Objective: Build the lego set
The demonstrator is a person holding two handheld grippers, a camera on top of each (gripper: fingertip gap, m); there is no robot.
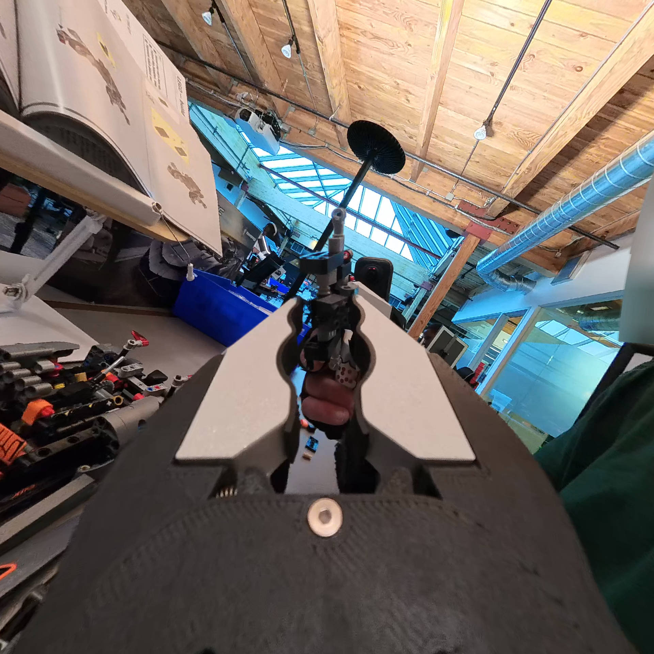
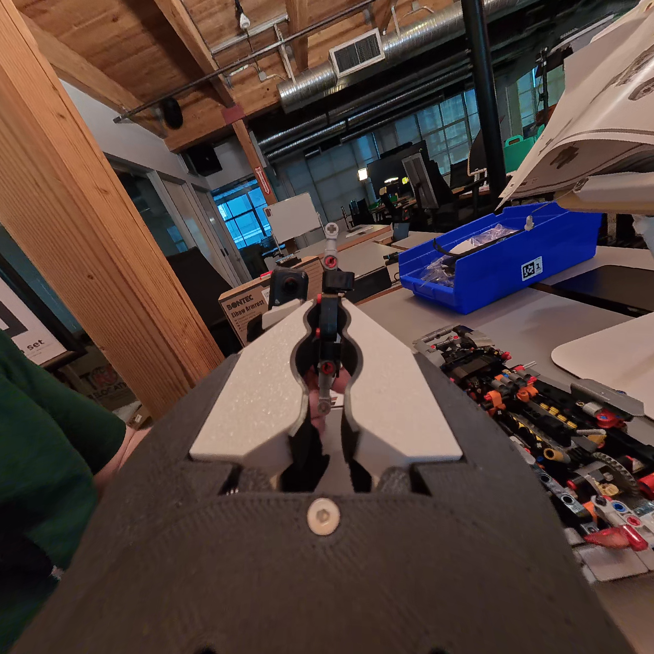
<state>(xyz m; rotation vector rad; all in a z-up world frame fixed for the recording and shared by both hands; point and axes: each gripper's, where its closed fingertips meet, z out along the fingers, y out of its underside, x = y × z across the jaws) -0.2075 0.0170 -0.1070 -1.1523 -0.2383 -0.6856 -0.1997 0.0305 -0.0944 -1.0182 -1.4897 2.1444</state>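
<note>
A small black and grey lego sub-assembly (image 1: 331, 318) with red pins is held up in the air, above the table. My left gripper (image 1: 325, 300) is shut on it. My right gripper (image 2: 327, 308) faces the left one and is shut on the same sub-assembly (image 2: 329, 325). A grey link (image 2: 331, 235) sticks up from its top. The big part-built lego car (image 1: 70, 400) lies on the table at the left, and at the right in the right wrist view (image 2: 538, 417). A person's fingers (image 1: 325, 400) show behind the piece.
An open instruction book (image 1: 106, 88) rests on a raised stand over the table; it also shows in the right wrist view (image 2: 608, 106). A blue bin (image 2: 495, 265) with plastic bags stands at the back. A wooden post (image 2: 88, 230) rises at the left. A green sleeve (image 1: 608, 495) is at the right.
</note>
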